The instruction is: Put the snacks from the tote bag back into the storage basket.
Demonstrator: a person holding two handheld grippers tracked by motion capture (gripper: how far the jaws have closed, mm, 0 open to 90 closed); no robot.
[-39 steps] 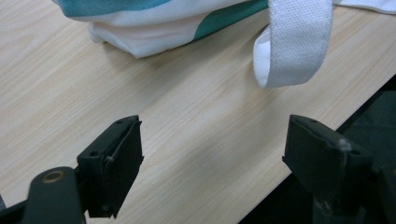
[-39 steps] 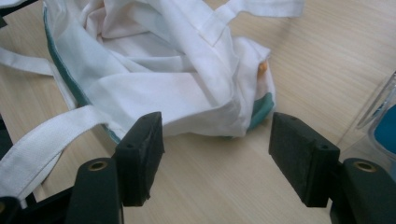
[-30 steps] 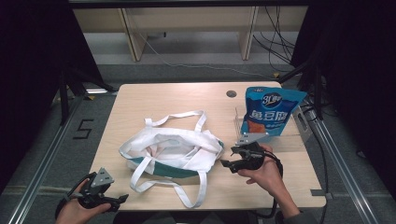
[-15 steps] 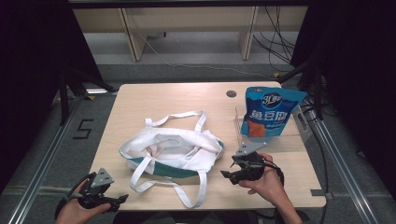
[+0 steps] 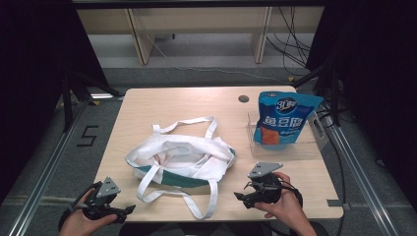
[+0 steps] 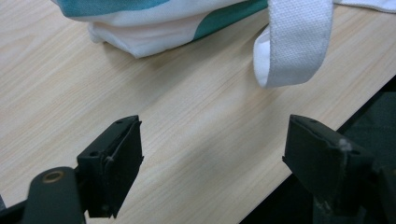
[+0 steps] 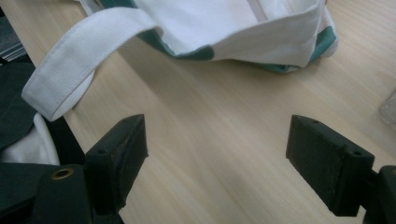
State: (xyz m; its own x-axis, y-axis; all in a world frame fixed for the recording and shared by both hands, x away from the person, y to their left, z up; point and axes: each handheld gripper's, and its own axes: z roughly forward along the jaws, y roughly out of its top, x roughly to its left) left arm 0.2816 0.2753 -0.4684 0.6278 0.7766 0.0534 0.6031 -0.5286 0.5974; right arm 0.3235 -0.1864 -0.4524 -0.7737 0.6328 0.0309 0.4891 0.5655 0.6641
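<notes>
The white-and-teal tote bag (image 5: 182, 160) lies slumped at the middle of the counter (image 5: 147, 105), its mouth folded so that what is inside cannot be made out, and one strap loop (image 5: 196, 204) trails toward the near edge. The right claw (image 5: 244, 194), near the bag's right end, has just been spreading its jaws and stands released with only bare wood between them. The left claw (image 5: 129, 210) hangs released at the near left corner, while the blue snack pouch (image 5: 284, 118) stands in a clear tray (image 5: 300, 147) whose edges are hard to trace.

Lab recording bay, wooden table (image 5: 162, 105) between floor rails (image 5: 46, 162), black curtains (image 5: 34, 59), loose cables (image 5: 295, 54)
</notes>
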